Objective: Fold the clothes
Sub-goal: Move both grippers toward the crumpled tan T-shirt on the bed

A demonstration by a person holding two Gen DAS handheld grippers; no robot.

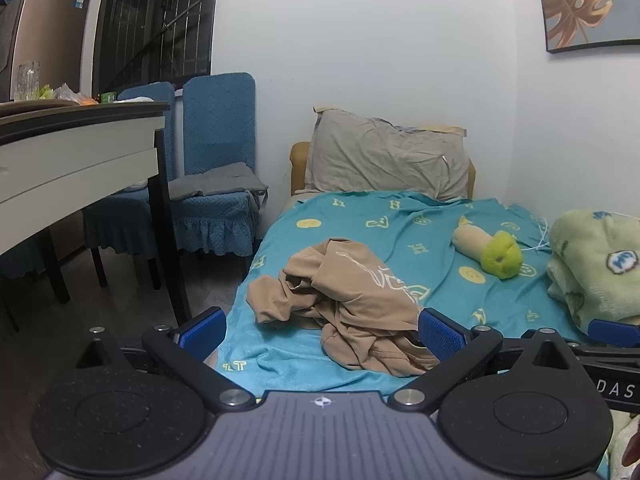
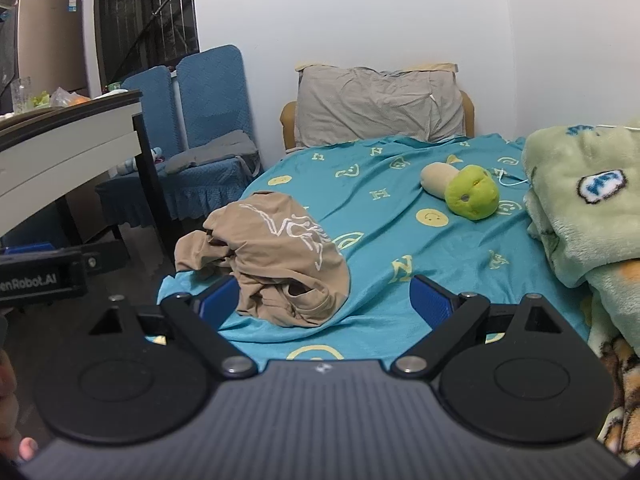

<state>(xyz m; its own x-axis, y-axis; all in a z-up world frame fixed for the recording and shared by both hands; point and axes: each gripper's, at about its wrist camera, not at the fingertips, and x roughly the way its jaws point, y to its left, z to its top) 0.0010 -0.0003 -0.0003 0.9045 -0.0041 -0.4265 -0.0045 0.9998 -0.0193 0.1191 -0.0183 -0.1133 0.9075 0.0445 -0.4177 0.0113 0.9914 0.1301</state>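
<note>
Both tongs spread and empty, aimed at the unfolded garment on the bed.

The left tongs [image 1: 322,330] and right tongs [image 2: 324,300] stand with jaws wide apart, gripping nothing, held low at the near end of the bed [image 2: 384,240], probably as a ready stance before the first grasp. The tan garment [image 1: 352,300] lies crumpled in a heap on the teal sheet [image 1: 360,216] near the bed's left edge, just beyond the fingertips; whether the blue pads [image 1: 440,334] touch it cannot be told. Its sleeves, hem and collar are buried in folds, so its type is uncertain. Farther off lie a green plush toy [image 2: 466,192], a fleece blanket [image 2: 580,200] cut off at the right, and a pillow [image 1: 388,156].
</note>
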